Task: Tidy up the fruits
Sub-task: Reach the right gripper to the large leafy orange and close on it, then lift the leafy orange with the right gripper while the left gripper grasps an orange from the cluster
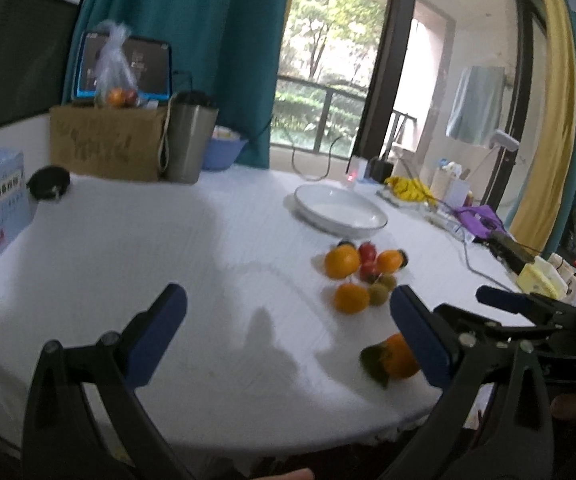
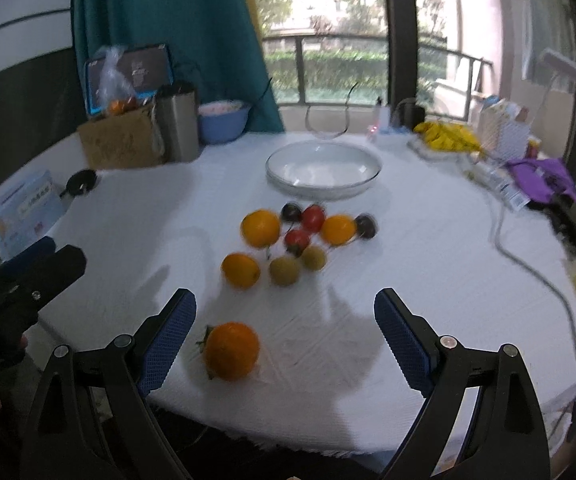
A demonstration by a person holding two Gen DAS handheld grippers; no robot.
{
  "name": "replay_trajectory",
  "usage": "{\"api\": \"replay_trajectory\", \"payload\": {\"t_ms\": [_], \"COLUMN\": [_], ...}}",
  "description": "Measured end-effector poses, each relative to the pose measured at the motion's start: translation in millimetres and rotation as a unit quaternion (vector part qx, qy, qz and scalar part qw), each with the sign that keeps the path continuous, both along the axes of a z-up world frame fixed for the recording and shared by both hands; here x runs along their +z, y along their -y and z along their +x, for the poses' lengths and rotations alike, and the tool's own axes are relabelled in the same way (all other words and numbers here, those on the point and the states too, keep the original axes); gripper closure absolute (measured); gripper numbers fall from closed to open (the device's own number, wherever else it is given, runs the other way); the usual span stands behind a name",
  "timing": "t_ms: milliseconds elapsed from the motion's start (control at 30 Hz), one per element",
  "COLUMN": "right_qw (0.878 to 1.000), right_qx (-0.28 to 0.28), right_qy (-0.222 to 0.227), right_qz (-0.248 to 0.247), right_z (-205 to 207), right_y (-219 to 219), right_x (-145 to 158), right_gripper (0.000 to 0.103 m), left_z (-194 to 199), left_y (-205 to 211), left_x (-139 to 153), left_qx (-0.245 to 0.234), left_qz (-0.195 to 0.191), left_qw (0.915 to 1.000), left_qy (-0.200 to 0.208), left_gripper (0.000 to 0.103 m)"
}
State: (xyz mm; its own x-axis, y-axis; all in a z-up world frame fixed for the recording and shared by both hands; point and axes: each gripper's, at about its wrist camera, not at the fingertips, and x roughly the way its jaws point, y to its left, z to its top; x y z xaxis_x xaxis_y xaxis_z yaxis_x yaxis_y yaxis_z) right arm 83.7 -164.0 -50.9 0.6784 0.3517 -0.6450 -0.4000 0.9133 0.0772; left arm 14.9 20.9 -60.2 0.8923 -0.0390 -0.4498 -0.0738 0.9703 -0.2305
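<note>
white surface (image 2: 428, 280): fruit cluster (image 2: 296, 240) before empty plate (image 2: 324, 174); lone orange (image 2: 231, 350) nearest; left claw (image 1: 288, 328), right claw (image 2: 285, 336) both open, empty.

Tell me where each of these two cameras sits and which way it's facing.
Left wrist: rides the left tool, facing across the table toward the window; its open fingers show, and the right tool at the right edge.
Right wrist: rides the right tool, facing the plate; its open fingers show, the left tool at the left edge.
Shared: plate, fruit pile, near orange.
</note>
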Motion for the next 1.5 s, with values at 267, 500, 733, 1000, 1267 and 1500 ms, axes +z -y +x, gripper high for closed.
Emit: {"api": "replay_trajectory", "payload": {"t_ms": [267,500,733,1000,1267,1500], "right_qw": [0.996,0.989,0.982,0.973,0.974,0.981], "right_qx": [0.045,0.056,0.094,0.129,0.099,0.057], "right_qy": [-0.08,-0.133,-0.152,-0.16,-0.142,-0.116], "right_qz": [0.01,0.025,0.061,0.109,0.145,0.146], "right_z": [13.3,26.4,29.6,42.0,66.9,83.6], "right_y": [-19.0,-18.6,-13.7,5.1,44.1,74.6], "right_x": [-27.9,-45.2,-51.7,-51.7,-44.6,-40.2], "right_gripper": [0.012,0.026,0.045,0.059,0.059,0.059], "left_z": [4.9,23.1,40.2,66.3,108.2,125.8], "left_y": [-12.6,-13.3,2.9,28.1,54.1,66.1], "left_x": [-18.7,-28.5,-28.6,-25.3,-25.1,-26.7], "left_qx": [-0.003,-0.009,-0.018,-0.026,-0.059,-0.069], "left_qz": [-0.024,-0.026,-0.006,0.016,0.012,0.022], "left_qw": [0.9991,0.997,0.995,0.9916,0.9856,0.9821], "left_qy": [-0.036,-0.072,-0.098,-0.125,-0.158,-0.174], "left_gripper": [0.001,0.001,0.001,0.001,0.001,0.014]}}
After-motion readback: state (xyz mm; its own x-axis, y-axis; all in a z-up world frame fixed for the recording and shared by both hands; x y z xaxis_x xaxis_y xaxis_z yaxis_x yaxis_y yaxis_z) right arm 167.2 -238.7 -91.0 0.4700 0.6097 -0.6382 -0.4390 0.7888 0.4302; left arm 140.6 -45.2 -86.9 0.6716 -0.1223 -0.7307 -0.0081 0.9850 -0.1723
